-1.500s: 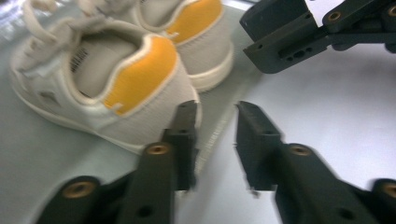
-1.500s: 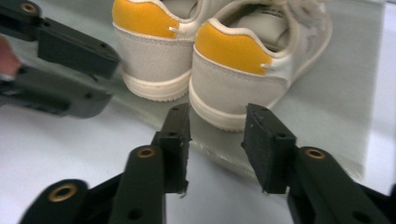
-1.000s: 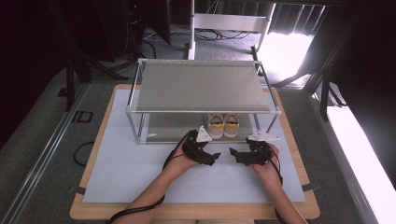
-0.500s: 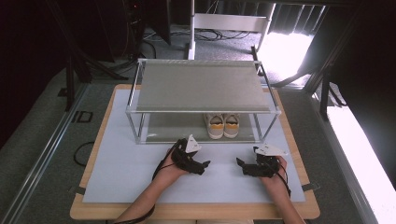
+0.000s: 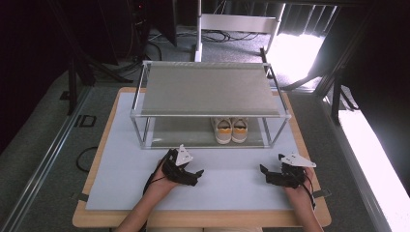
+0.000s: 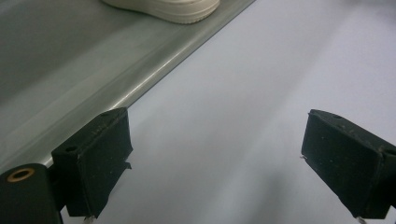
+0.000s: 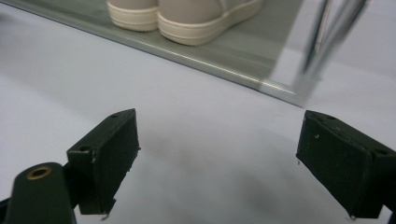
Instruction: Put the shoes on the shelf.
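Observation:
A pair of cream shoes [image 5: 231, 129] with yellow insoles stands on the lower shelf of a metal two-level rack [image 5: 208, 89]. My left gripper [image 5: 197, 175] rests low over the white mat, in front of the rack and left of the shoes. It is open; its jaws have just widened a little and hold nothing. In the left gripper view, the left gripper [image 6: 233, 163] frames bare mat, with a shoe sole [image 6: 173, 7] beyond. My right gripper [image 5: 265, 173] is open over the mat at the right. In its own view, the right gripper [image 7: 224, 163] faces the shoes [image 7: 196, 18].
The white mat [image 5: 121, 145] lies on a wooden board [image 5: 193, 220]. The rack's lower shelf edge [image 7: 219, 63] and a front post [image 7: 327, 32] stand close ahead of the right gripper. Cables and dark stands surround the table on the floor.
Both hands have drawn back from the rack toward the near edge and spread apart, the left going left and the right going right. The shoes stayed on the shelf.

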